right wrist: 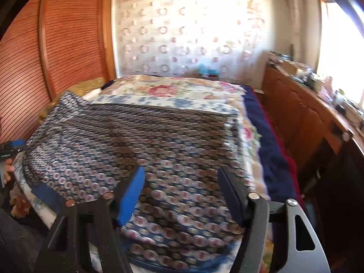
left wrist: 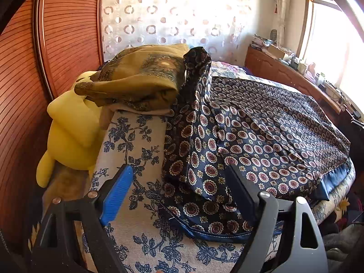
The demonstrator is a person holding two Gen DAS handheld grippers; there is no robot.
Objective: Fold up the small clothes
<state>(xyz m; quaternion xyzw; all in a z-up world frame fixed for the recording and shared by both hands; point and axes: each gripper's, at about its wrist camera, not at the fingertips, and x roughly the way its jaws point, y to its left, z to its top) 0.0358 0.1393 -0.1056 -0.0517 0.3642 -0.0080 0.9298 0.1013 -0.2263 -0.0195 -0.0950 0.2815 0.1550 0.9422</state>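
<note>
A navy garment with red and white medallions (left wrist: 261,136) lies spread on the bed, one end bunched up against a folded olive cloth (left wrist: 141,84). My left gripper (left wrist: 179,184) is open and empty just above the garment's near left corner. In the right wrist view the same garment (right wrist: 136,136) covers the bed, blurred. My right gripper (right wrist: 182,182) is open and empty over its near edge. The left gripper (right wrist: 11,150) shows at the far left edge of that view.
A yellow plush toy (left wrist: 70,132) sits left of the bed against a slatted wooden wardrobe (left wrist: 27,79). The bed has a blue floral cover (left wrist: 132,136). A wooden cabinet with clutter (right wrist: 307,104) runs along the right under a bright window.
</note>
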